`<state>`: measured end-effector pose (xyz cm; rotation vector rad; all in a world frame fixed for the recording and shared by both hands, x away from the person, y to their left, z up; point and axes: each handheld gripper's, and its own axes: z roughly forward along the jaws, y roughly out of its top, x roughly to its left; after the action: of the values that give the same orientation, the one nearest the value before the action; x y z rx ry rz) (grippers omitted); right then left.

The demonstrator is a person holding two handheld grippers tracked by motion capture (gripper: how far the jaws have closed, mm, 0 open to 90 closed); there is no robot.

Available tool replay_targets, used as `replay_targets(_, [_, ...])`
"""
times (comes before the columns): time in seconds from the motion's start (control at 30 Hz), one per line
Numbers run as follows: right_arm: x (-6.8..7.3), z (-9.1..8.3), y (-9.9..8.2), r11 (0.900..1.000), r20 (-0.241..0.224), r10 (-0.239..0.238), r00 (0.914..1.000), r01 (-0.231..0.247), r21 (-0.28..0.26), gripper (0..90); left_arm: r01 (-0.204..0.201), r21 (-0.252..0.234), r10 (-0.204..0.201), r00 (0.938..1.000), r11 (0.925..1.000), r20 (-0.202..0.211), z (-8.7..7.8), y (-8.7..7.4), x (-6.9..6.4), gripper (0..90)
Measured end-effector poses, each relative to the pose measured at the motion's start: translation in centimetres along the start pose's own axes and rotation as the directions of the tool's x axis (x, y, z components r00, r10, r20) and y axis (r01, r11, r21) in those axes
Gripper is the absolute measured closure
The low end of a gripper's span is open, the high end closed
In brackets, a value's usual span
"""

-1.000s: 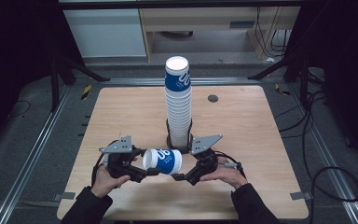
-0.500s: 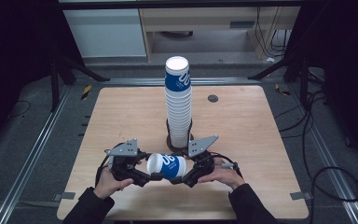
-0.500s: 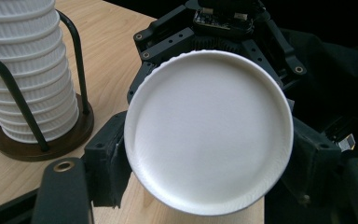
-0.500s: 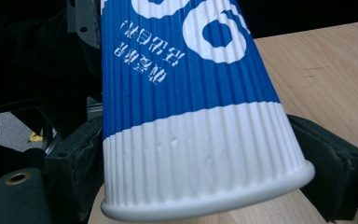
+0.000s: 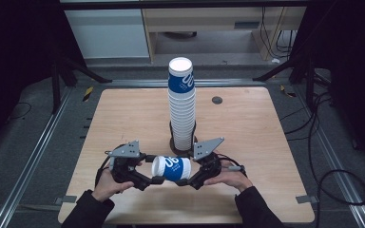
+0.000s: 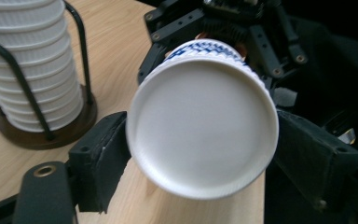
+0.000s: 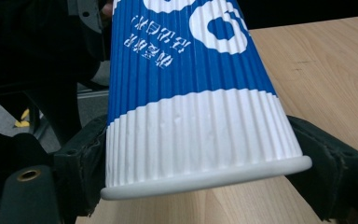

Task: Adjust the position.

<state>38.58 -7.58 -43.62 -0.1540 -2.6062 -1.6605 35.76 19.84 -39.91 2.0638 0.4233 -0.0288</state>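
Note:
A blue and white ribbed paper cup (image 5: 171, 168) lies on its side in the air between my two grippers, near the table's front edge. Its flat white base (image 6: 200, 130) faces my left gripper (image 5: 153, 169). That gripper's jaws have just been opening and now flank the base loosely. My right gripper (image 5: 189, 170) has just been closing. Its pads (image 7: 86, 163) press on both sides of the cup's white band (image 7: 200, 140) by the rim, so it is shut on the cup.
A tall stack of upturned cups (image 5: 181, 109) stands in a black wire holder on a dark round base (image 6: 42, 135) just behind the grippers. The wooden table (image 5: 123, 118) bears a small dark disc (image 5: 217, 99) at the back right. Dark floor and cables surround it.
The cup has shifted slightly toward the front edge. The right gripper's jaws have closed in on its rim end, and the left gripper's jaws have spread apart around the base.

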Motion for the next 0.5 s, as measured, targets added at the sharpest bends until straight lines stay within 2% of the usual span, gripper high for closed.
replay_targets(0.1, [0.0,0.0,-0.1,0.9997,0.025,-0.006,0.9997,0.006,0.024,15.9,-0.012,0.069,0.014,0.9997,0.9975,-0.021,0.1,-0.1,0.1,15.9])
replay_targets(0.23, [0.2,0.6,-0.2,0.9926,0.059,-0.049,0.9971,0.041,0.114,15.7,-0.031,0.172,0.038,0.9985,0.9846,-0.038,0.8,-0.5,0.3,14.7])
replay_targets(0.37, [0.4,1.6,-0.3,0.9823,0.056,-0.076,0.9955,0.065,0.176,15.6,-0.04,0.252,0.052,0.9978,0.9668,-0.041,1.9,-0.9,0.4,14.6])
replay_targets(0.5, [0.7,2.5,-0.4,0.9695,0.048,-0.103,0.9935,0.09,0.228,15.7,-0.059,0.32,0.072,0.9969,0.9454,-0.031,2.8,-1.2,0.3,14.6])
